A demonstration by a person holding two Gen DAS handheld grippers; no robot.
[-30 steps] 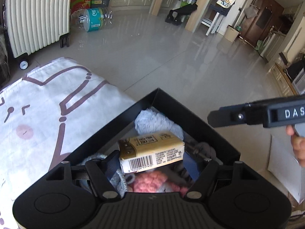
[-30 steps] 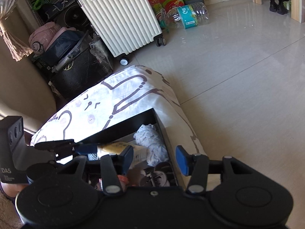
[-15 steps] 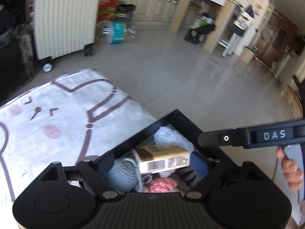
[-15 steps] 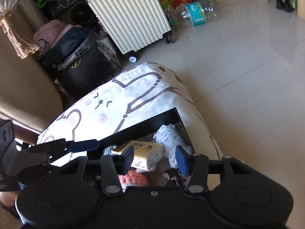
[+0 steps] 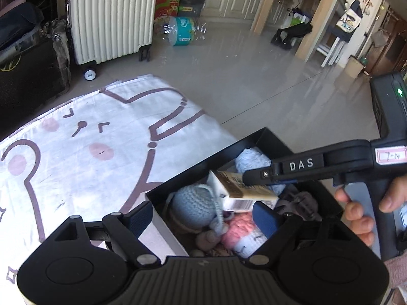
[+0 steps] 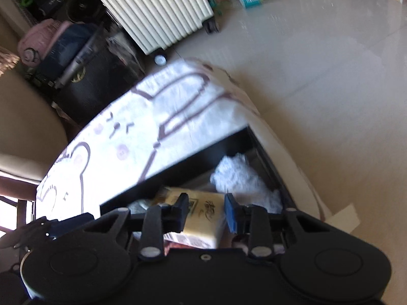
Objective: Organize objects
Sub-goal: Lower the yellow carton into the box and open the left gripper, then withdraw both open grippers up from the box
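I see the yellow tissue pack [image 6: 203, 218] lying on top of the soft things inside the black box [image 5: 193, 167], tilted, with its barcode end toward my left camera. In the right wrist view my right gripper [image 6: 207, 213] has its fingers [image 6: 231, 212] on either side of the pack and they are closing; the picture is blurred, so I cannot tell whether the pads already press on it. From the left wrist view the same gripper reaches in from the right, its long black finger marked DAS laid across the top of the pack [image 5: 244, 190], with a hand [image 5: 361, 213] wrapped around its handle.

My left gripper [image 5: 201, 218] hangs over the near edge of the box, its fingers [image 5: 264, 218] spread wide apart and opening, gripping nothing; the left one sits outside the box wall, the right one above the contents.

Around the pack lie a light blue knitted piece [image 5: 195, 206], a pink knitted piece [image 5: 239, 231], a pale blue fluffy cloth [image 5: 251, 161] in the far corner and something grey [image 5: 297, 200] to the right.

The box rests on a white sheet with a cartoon bear print [image 5: 84, 147]. Beyond it are the glossy floor [image 5: 241, 81], a cream ribbed suitcase [image 5: 112, 15] and a pack of water bottles [image 5: 180, 31].
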